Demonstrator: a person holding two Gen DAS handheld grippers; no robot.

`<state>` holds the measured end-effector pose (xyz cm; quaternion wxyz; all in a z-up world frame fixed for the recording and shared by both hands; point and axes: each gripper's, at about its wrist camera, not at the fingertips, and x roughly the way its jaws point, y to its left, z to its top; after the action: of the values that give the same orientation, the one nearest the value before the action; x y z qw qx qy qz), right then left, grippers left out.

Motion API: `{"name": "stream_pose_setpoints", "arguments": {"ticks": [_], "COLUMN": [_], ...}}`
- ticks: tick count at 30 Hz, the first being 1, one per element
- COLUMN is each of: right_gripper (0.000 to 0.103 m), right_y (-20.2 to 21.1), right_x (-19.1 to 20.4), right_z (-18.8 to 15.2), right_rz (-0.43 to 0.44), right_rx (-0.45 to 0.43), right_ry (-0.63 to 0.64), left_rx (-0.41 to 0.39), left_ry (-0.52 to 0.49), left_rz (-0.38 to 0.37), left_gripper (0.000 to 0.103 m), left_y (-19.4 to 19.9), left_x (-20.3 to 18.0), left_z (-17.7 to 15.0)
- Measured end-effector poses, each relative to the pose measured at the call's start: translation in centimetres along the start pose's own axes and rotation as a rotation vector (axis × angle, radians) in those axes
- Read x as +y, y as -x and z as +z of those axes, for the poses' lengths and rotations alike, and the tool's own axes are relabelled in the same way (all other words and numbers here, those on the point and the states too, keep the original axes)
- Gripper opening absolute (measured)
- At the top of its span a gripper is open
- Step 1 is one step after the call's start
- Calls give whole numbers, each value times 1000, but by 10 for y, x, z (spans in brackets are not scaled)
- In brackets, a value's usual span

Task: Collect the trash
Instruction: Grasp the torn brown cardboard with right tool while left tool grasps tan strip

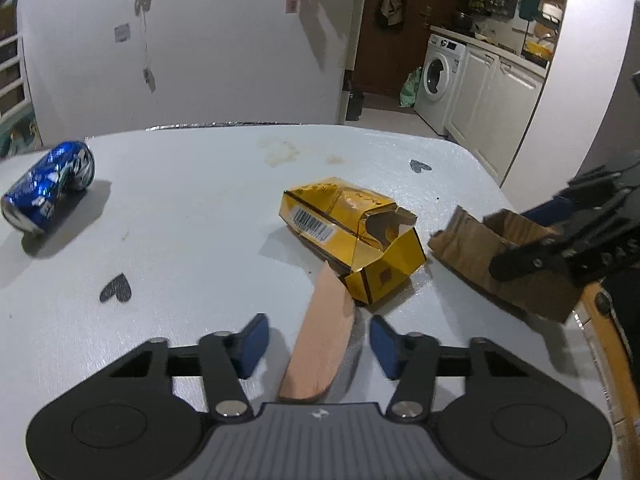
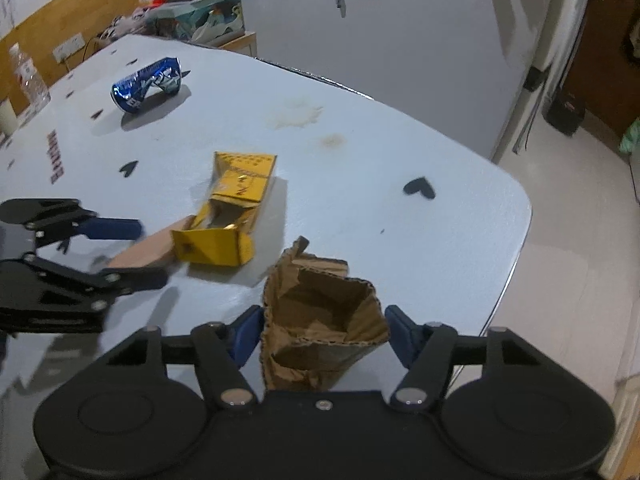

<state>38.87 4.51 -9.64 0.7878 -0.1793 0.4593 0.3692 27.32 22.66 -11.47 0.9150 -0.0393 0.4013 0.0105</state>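
Note:
A pink flat strip (image 1: 320,340) lies on the pale table (image 1: 192,232), its tip under a torn yellow box (image 1: 352,232). My left gripper (image 1: 318,344) is open, its jaws either side of the strip without touching it. My right gripper (image 2: 322,332) is shut on a brown cardboard piece (image 2: 320,320), its blue pads (image 2: 246,334) pressing both sides. In the left wrist view that cardboard (image 1: 500,256) sits at the right with the right gripper (image 1: 560,240) on it. A crushed blue can (image 1: 48,192) lies at the far left. In the right wrist view the yellow box (image 2: 228,216), the strip (image 2: 148,250) and the can (image 2: 148,84) show.
The table's right edge (image 2: 516,248) drops to a tiled floor. A white fridge (image 1: 192,48) stands behind the table. A plastic bottle (image 2: 28,76) stands at the table's far left. A kitchen with a washing machine (image 1: 438,76) lies beyond.

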Motion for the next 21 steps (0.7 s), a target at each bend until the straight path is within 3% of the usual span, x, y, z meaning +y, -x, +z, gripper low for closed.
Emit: {"name": "stream_pose_setpoints", "arguments": {"ticks": [4,11,21], "right_gripper": [64,63,61], "right_y": [10,21,33], "right_x": [11,22,51], "right_z": [-11,-31,-51], "right_rz": [-47,-84,-81], "right_rx": [-39,-50,-45], "right_ry": [-44,-153,-182], "left_rx": [8,18,36], "left_ry": [-34,-7,93], "left_rz": [15,-18,-22], "left_gripper": [28,27,27], "left_y": [2,13,47], "left_x": [-5,-12,-14], "left_z": [0,-10,-38]}}
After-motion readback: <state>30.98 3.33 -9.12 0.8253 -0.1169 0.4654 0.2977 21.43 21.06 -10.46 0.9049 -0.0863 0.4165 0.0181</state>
